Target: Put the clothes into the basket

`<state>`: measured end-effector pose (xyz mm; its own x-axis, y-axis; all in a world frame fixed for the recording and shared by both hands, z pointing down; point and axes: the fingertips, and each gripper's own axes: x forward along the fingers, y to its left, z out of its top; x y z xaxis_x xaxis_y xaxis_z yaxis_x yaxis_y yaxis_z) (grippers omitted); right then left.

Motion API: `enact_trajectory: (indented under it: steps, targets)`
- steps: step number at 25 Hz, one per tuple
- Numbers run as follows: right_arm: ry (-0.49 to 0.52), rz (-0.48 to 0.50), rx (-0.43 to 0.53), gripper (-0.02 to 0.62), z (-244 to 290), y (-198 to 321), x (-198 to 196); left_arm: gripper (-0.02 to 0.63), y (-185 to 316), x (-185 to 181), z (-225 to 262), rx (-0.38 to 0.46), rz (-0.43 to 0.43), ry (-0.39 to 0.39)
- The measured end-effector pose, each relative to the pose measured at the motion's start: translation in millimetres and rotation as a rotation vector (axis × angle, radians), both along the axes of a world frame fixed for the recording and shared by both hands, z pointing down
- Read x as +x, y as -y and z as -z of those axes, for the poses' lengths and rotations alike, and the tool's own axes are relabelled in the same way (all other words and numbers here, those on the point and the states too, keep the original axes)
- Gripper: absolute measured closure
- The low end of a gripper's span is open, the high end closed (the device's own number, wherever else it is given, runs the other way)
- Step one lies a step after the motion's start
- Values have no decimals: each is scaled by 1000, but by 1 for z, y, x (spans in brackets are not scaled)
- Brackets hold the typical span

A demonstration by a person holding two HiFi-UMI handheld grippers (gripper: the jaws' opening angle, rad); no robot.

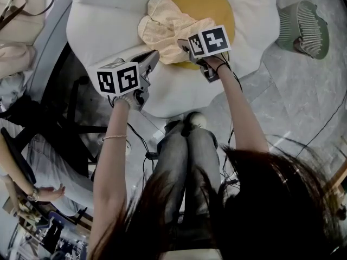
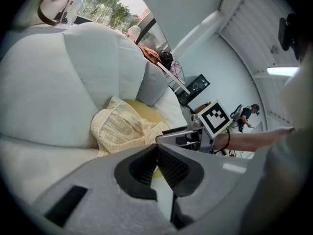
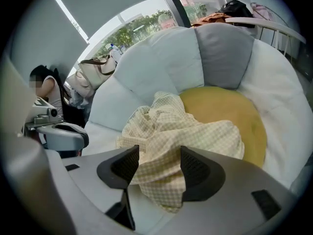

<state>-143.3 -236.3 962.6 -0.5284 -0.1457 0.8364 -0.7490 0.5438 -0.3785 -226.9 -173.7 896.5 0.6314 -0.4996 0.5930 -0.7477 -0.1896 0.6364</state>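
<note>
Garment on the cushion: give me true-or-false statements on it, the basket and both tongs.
1. The garment lies on the cushion. True.
2. The garment is in the basket. False: it is on the cushion, and the basket stands apart on the floor.
3. The right tongs are open, with the garment seen between them. True.
4. The left tongs grip the garment. False: they are shut on nothing, short of it.
</note>
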Motion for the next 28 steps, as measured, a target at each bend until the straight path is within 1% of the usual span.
enact_trajectory:
  steps: [4,9,12,16,17,18,21,25,27,28]
  targets:
    - [-9,-9,-12,371,-19,3,-5,595,1,1,-13,-8,11,-18]
    - [-17,29,-21,371,-44,7,-19,595,8,6,-31,-4,33,-63]
    - [-79,60,-9,373,-60,11,-22,595,11,11,-42,3,27,-70]
    - [-186,149,-1,374,-75,15,-24,595,17,13,-52,8,33,-77]
    - [-206,156,-2,382,-76,16,-23,595,19,13,-53,10,35,-80]
    - [-226,161,2,407,-78,18,-22,595,21,14,-54,12,36,-83]
    - [-269,194,41,461,-78,19,-19,595,23,15,-54,20,41,-85]
    - [-276,239,113,514,-69,19,-21,595,20,19,-53,13,39,-83]
    - [-266,228,119,529,-65,17,-19,595,16,19,-52,8,37,-75]
    - [-255,207,112,532,-62,15,-18,595,13,19,-51,2,37,-71]
